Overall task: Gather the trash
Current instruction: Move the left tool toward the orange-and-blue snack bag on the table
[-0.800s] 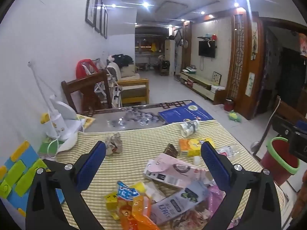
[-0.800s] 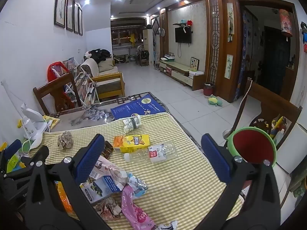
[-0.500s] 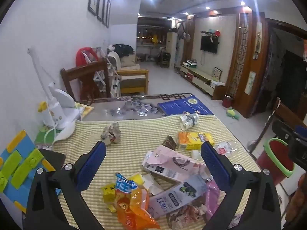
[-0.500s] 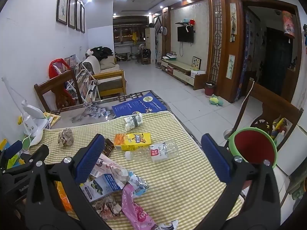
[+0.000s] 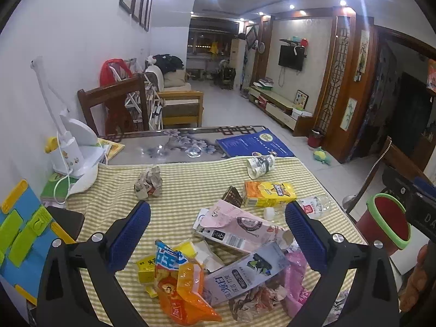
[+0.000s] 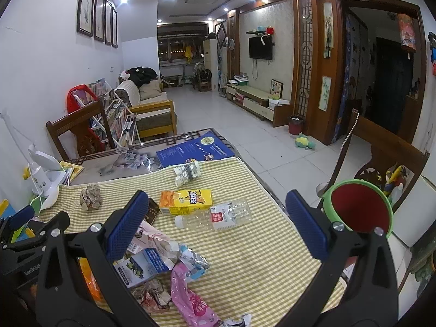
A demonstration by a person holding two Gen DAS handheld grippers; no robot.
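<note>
With both the left gripper [image 5: 216,234] and the right gripper [image 6: 215,224] held wide apart and empty above the trash on the cloth [image 6: 261,250], the bottle [image 6: 215,216] is best approached squarely across its middle before the bin [image 6: 359,207] at the right.

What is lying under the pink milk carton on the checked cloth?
The pink milk carton rests partly on a grey-blue carton and crumpled white wrappers. Anything further beneath it is covered, so I cannot tell.
</note>
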